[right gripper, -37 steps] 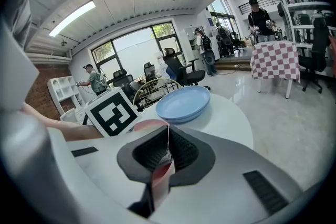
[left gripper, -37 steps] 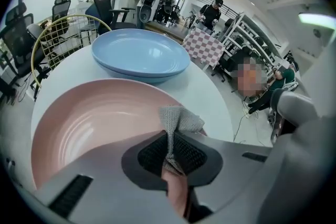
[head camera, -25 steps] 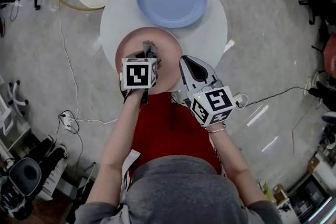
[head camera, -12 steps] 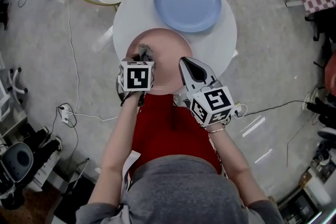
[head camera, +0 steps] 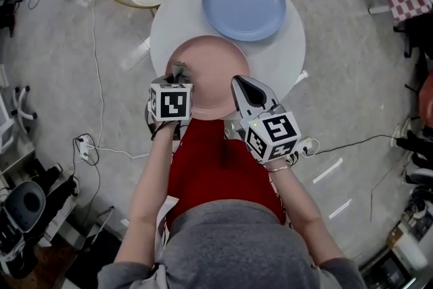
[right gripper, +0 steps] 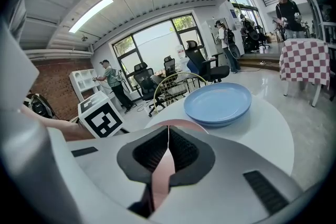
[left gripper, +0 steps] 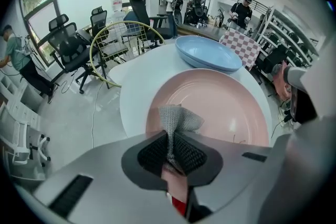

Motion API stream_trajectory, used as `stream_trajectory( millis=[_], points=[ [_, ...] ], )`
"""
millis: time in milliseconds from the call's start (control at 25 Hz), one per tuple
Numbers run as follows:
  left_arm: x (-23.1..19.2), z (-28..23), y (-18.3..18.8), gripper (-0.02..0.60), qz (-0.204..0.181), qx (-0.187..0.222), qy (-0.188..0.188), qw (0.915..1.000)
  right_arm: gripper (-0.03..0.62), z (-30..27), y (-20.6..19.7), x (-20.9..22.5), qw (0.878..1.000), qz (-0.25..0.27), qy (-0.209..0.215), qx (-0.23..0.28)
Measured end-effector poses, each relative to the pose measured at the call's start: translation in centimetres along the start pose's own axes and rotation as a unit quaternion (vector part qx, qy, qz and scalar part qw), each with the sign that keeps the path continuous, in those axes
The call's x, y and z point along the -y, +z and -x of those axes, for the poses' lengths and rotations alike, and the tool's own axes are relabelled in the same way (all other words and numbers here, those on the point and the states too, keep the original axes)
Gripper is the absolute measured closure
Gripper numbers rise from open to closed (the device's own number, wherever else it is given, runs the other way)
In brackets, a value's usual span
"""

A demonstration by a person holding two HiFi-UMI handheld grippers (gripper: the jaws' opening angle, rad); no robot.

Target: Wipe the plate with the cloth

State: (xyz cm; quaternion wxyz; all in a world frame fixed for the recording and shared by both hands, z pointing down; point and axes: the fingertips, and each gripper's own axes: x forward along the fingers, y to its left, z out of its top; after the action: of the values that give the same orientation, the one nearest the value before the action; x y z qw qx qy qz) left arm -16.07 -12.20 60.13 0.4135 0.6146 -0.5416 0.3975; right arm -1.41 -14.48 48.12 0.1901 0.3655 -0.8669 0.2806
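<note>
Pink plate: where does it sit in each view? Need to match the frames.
Head view: pink plate at centre, just ahead of both grippers.
Left gripper view: pink plate centre-right, beyond the jaws, with the cloth on its near edge.
Right gripper view: pink plate is a thin sliver at centre, its rim between the jaws.
Shared landmark: blue plate, just beyond it everywhere.

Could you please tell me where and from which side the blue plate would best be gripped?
Probably by its upturned rim on the right side, jaws closing over and under the edge. The blue plate lies flat on the white table, and the pink plate crowds its near-left side.
</note>
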Motion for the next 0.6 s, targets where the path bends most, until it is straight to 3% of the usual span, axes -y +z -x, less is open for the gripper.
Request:
stream_trajectory(
  millis=[280, 600],
  points=[
    [0.2, 2.3, 0.0, 0.546, 0.017, 0.041, 0.007, 0.999, 0.565, 2.3, -0.7, 1.3, 1.0, -0.012, -0.022, 0.012],
    [5.5, 3.5, -0.1, 0.546, 0.002, 0.058, -0.075, 0.9954, 0.565, 4.8, -1.6, 1.5, 0.998, -0.021, -0.048, 0.027]
  ],
)
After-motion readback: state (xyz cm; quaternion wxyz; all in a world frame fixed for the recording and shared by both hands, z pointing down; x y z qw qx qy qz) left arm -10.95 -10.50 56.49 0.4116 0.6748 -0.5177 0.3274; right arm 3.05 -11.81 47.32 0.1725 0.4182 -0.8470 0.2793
